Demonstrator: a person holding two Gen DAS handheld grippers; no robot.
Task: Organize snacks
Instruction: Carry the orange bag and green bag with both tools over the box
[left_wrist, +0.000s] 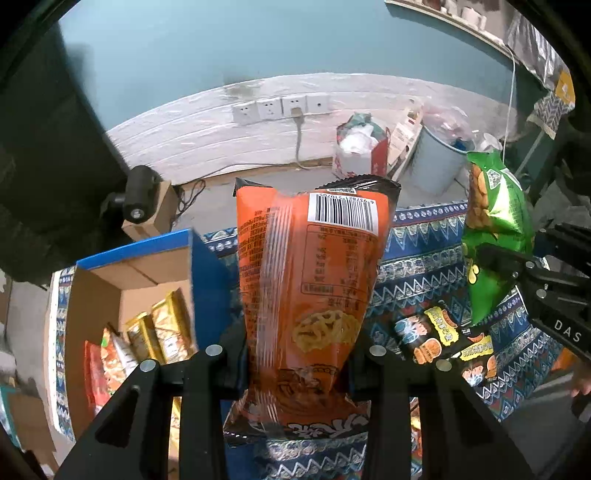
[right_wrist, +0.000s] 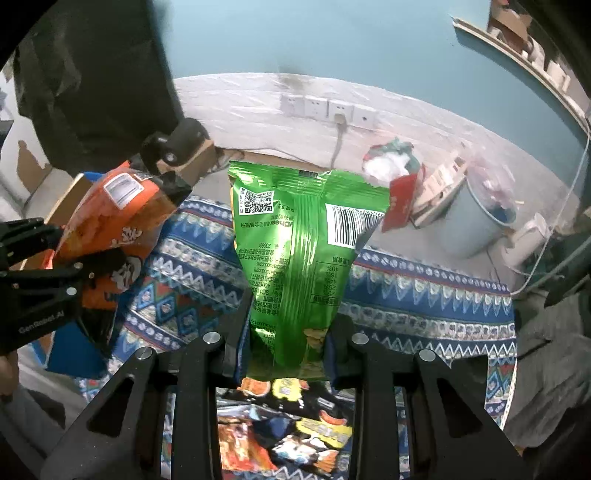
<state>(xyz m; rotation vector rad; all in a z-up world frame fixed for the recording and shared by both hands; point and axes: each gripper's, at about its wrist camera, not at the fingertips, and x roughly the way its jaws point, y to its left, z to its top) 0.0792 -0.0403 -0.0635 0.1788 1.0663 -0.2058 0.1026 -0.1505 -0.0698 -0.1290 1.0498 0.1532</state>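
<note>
My left gripper (left_wrist: 295, 369) is shut on an orange snack bag (left_wrist: 310, 288), held upright above the patterned cloth (left_wrist: 417, 269). It also shows at the left of the right wrist view (right_wrist: 110, 221). My right gripper (right_wrist: 288, 354) is shut on a green snack bag (right_wrist: 295, 258), held upright; the bag shows at the right of the left wrist view (left_wrist: 491, 229). A cardboard box (left_wrist: 110, 295) with blue edges lies at the left and holds several snack packs (left_wrist: 147, 343). More dark snack packs (left_wrist: 447, 343) lie on the cloth below the grippers.
A grey bin (left_wrist: 439, 158) with a plastic liner, a red bag (left_wrist: 362, 147) and cartons stand on the floor by the white wall. A wall socket strip (left_wrist: 280, 107) has a cable plugged in. A black webcam (left_wrist: 138, 195) sits on a small box.
</note>
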